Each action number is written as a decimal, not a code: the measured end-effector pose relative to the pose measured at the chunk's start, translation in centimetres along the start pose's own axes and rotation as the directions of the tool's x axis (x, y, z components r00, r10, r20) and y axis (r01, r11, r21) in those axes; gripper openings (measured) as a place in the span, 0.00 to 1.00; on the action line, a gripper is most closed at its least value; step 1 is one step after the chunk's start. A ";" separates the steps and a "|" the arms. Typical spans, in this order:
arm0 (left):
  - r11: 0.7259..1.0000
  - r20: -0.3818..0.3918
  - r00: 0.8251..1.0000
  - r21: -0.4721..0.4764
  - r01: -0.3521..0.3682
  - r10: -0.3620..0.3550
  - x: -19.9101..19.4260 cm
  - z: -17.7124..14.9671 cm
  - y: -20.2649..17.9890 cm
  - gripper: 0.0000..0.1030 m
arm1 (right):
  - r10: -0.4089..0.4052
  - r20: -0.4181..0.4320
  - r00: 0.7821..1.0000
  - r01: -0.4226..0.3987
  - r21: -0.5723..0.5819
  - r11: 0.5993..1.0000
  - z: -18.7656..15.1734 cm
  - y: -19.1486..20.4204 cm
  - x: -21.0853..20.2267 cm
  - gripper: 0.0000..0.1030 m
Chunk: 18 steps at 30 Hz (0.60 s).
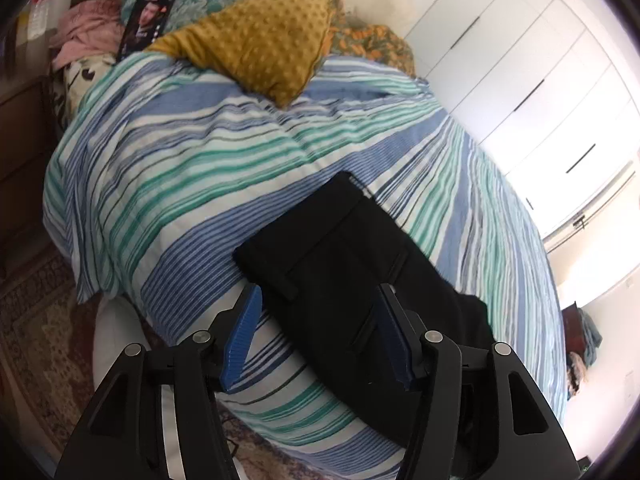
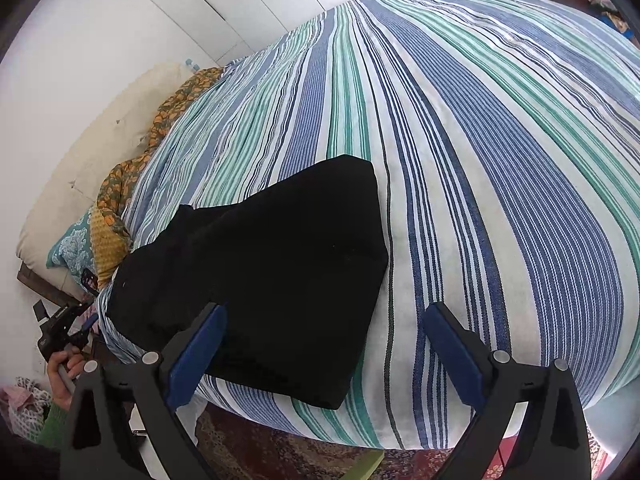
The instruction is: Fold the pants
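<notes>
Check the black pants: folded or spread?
Folded: black pants form one compact multi-layer block on the striped bedspread, no separate legs showing; both claws open, clear.

Left wrist cam: sits low at the near edge of the bed [image 1: 192, 168], looks forward along the left tool [image 1: 316, 336] and across the striped cover toward the pillows [image 1: 264, 40] and white wardrobe [image 1: 520, 80] at the far side. Close range; the black pants [image 1: 340, 264] fill the lower centre.

Right wrist cam: also at the near bed edge, further right, looks along the right tool [image 2: 324, 352] over the bed [image 2: 500, 160], with the pillows [image 2: 108, 220] far left.

Overlap: both see the pants [image 2: 272, 264], the striped cover, pillows and wardrobe. Right cam also catches the left tool [image 2: 64, 320] at its left edge.
</notes>
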<state>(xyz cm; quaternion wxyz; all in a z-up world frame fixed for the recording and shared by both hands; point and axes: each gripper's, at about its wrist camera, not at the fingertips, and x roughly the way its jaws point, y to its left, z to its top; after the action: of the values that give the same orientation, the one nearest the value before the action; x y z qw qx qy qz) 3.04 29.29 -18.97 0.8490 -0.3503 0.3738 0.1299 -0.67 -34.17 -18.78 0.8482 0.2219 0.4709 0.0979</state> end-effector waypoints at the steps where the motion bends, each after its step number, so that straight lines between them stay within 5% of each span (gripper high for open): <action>1: 1.000 -0.016 1.000 -0.010 -0.020 0.019 0.9 0.0 0.3 0.58 | 0.001 -0.004 1.000 -0.001 0.004 1.000 0.1 -0.1 0.3 0.97; 4: 0.999 -0.033 0.999 -0.024 -0.022 0.022 2.4 -0.4 0.2 0.54 | -0.005 -0.012 1.000 0.005 -0.017 1.000 0.3 0.5 0.7 0.97; 6: 0.999 -0.038 0.998 -0.017 -0.042 0.042 2.8 -0.5 -0.3 0.41 | -0.007 -0.012 1.000 0.006 -0.041 0.999 0.1 0.9 0.7 0.97; 7: 0.997 -0.046 0.997 -0.022 -0.069 0.068 3.2 -0.5 -0.1 0.13 | -0.006 -0.013 1.000 0.006 -0.048 0.999 0.0 1.1 0.7 0.97; 8: 0.997 -0.058 0.996 -0.044 -0.071 0.068 3.4 -0.5 0.4 0.08 | -0.006 -0.014 1.000 0.005 -0.051 0.999 -0.1 1.1 0.6 0.97; 10: 0.996 -0.038 0.998 -0.075 -0.042 0.040 2.7 -0.4 0.5 0.04 | -0.003 -0.013 1.000 0.002 -0.047 0.999 -0.1 1.0 0.6 0.97; 14: 0.985 0.052 0.992 0.138 0.105 -0.113 0.6 0.6 -4.5 0.03 | -0.007 -0.017 1.000 0.006 -0.049 0.999 -0.1 1.0 0.7 0.97; 16: 0.982 0.005 1.000 0.187 0.012 -0.013 3.2 1.2 -4.3 0.04 | -0.013 -0.021 1.000 0.012 -0.054 0.998 -0.1 1.0 0.8 0.98; 18: 0.995 -0.071 0.997 0.097 -0.008 0.015 5.3 1.3 -1.7 0.04 | -0.011 -0.025 1.000 0.009 -0.055 0.998 -0.1 1.2 1.0 0.98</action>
<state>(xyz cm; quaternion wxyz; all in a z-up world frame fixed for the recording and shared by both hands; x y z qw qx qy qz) 8.19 28.72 -21.31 0.8502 -0.3109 0.4118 0.1041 -0.16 -32.72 -19.07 0.8483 0.1948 0.4800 0.1095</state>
